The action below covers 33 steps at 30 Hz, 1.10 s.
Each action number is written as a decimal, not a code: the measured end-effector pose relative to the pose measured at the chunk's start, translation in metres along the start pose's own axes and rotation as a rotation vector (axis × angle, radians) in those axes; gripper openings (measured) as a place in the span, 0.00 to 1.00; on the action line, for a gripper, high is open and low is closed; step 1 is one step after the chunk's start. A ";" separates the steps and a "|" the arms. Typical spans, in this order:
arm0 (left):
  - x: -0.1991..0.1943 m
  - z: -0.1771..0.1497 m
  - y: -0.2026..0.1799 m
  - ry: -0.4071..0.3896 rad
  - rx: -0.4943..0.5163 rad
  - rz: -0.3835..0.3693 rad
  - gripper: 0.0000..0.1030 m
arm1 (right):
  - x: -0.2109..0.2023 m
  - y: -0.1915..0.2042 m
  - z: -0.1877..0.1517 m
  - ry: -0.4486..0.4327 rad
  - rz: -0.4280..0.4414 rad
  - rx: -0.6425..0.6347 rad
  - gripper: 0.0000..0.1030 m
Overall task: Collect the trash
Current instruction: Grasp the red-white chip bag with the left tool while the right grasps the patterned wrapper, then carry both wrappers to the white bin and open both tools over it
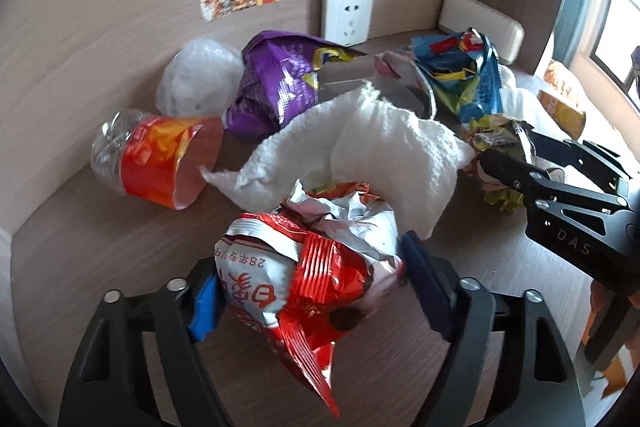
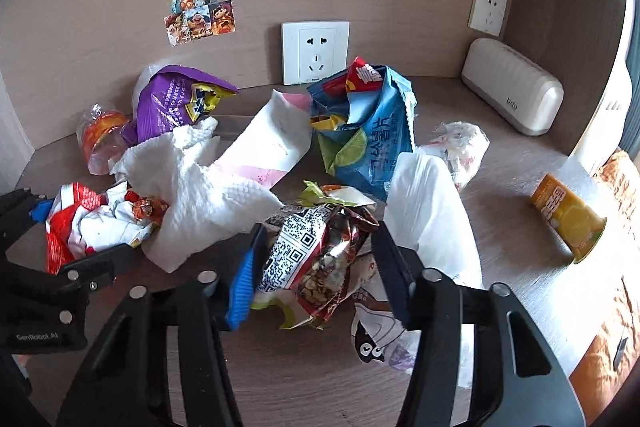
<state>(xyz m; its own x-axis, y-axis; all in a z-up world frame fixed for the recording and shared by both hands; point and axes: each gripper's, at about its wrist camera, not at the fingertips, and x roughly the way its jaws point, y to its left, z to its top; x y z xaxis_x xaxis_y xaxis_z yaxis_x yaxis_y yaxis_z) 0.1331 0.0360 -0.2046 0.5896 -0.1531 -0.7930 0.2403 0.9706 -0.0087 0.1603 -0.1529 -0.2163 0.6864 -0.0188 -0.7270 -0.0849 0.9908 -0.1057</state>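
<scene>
My left gripper (image 1: 308, 279) is shut on a crumpled red and white snack bag (image 1: 308, 267), which also shows in the right wrist view (image 2: 92, 223). My right gripper (image 2: 316, 243) is closed around a crumpled wrapper with a QR code (image 2: 312, 251); in the left wrist view the right gripper (image 1: 504, 163) holds that wrapper (image 1: 496, 139). A white paper towel (image 1: 360, 147) lies between the two. A purple bag (image 1: 276, 83), a blue bag (image 2: 360, 131) and a cut bottle with a red label (image 1: 156, 159) lie behind.
A clear plastic bag (image 1: 200, 75) sits by the back wall. A white plastic bag (image 2: 432, 211) and a yellow carton (image 2: 568, 219) lie at the right. A beige box (image 2: 512, 87) stands in the back corner. Wall sockets (image 2: 316, 51) are on the wall.
</scene>
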 end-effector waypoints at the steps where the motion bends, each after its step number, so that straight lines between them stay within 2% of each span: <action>1: 0.001 0.000 0.000 0.001 0.009 0.003 0.71 | 0.001 0.001 0.000 0.005 0.001 -0.004 0.49; 5: -0.002 -0.001 -0.001 -0.018 0.027 0.015 0.62 | 0.000 0.005 -0.003 -0.002 -0.013 -0.041 0.45; 6: -0.005 -0.001 -0.002 -0.022 0.025 0.015 0.61 | -0.002 0.006 -0.003 -0.008 -0.013 -0.046 0.37; 14: -0.057 0.015 0.000 -0.110 0.023 0.042 0.60 | -0.040 0.005 0.011 -0.093 0.028 -0.022 0.37; 18: -0.085 0.027 -0.011 -0.157 0.041 0.030 0.60 | -0.074 0.002 0.021 -0.153 0.037 -0.013 0.38; 21: -0.103 0.033 -0.029 -0.191 0.073 0.014 0.60 | -0.101 -0.005 0.026 -0.190 0.040 0.006 0.38; 26: -0.119 0.043 -0.072 -0.223 0.136 -0.054 0.60 | -0.143 -0.031 0.024 -0.237 0.015 0.058 0.38; 33: -0.123 0.050 -0.151 -0.223 0.248 -0.193 0.60 | -0.189 -0.085 -0.008 -0.247 -0.105 0.128 0.38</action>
<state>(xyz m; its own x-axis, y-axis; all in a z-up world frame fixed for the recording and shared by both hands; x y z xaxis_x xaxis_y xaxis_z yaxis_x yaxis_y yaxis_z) 0.0627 -0.1004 -0.0750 0.6621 -0.3918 -0.6388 0.5266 0.8497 0.0247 0.0321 -0.2348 -0.0753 0.8429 -0.1044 -0.5279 0.0768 0.9943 -0.0740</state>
